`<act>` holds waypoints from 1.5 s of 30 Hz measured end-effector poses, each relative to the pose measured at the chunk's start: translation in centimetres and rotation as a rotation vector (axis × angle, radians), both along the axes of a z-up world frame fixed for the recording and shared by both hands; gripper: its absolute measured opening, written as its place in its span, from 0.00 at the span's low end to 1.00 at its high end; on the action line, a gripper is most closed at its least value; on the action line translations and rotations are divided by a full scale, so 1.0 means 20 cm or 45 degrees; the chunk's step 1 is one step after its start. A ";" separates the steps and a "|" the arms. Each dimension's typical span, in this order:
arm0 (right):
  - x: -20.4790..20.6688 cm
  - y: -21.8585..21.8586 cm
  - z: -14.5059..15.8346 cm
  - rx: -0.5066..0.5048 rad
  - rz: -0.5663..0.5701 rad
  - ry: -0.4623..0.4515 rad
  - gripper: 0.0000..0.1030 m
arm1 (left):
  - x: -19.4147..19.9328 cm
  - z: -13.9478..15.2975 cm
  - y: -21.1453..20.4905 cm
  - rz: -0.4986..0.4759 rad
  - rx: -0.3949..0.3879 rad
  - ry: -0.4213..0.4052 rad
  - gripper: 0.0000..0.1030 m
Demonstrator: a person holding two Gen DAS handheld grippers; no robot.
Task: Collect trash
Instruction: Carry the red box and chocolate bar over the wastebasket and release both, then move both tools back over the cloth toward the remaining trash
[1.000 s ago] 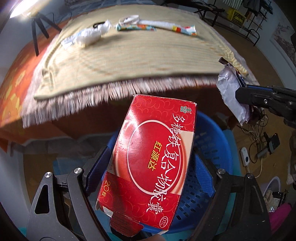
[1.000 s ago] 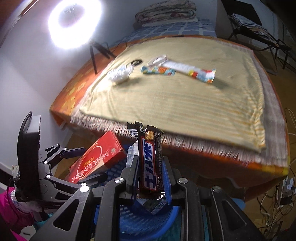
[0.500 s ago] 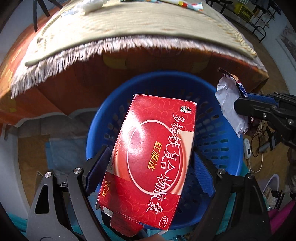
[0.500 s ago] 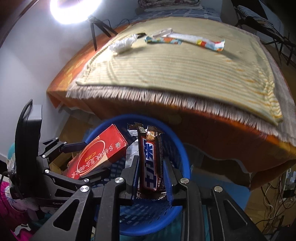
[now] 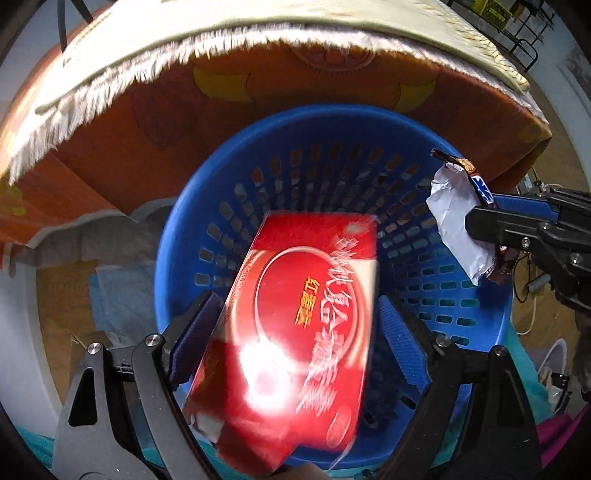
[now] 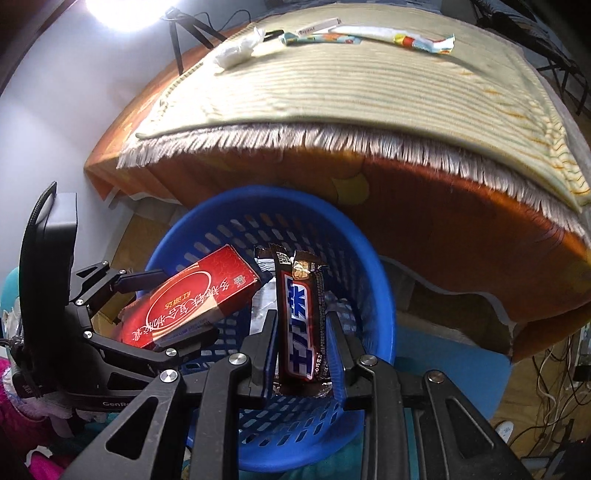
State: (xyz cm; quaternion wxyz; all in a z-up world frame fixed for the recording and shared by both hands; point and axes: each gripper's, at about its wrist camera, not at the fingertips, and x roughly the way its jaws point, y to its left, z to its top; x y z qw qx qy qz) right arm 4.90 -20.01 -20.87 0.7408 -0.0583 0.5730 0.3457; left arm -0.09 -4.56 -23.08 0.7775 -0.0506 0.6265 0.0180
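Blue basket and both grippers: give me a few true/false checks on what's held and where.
1. The left gripper holds a red box. True.
2. The right gripper is empty. False: it is shut on a candy bar wrapper.
3. Both items hang over the blue basket. True.
4. The bed has no trash on it. False: a crumpled tissue and long colourful wrappers lie there.
5. The basket is solid-walled. False: its wall is perforated.

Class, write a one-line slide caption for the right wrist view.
Right gripper holds a candy bar wrapper over the blue basket; left gripper holds a red box.
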 end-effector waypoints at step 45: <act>0.04 0.02 0.04 0.006 -0.028 -0.027 0.80 | 0.04 0.11 0.09 0.085 -0.049 -0.031 0.86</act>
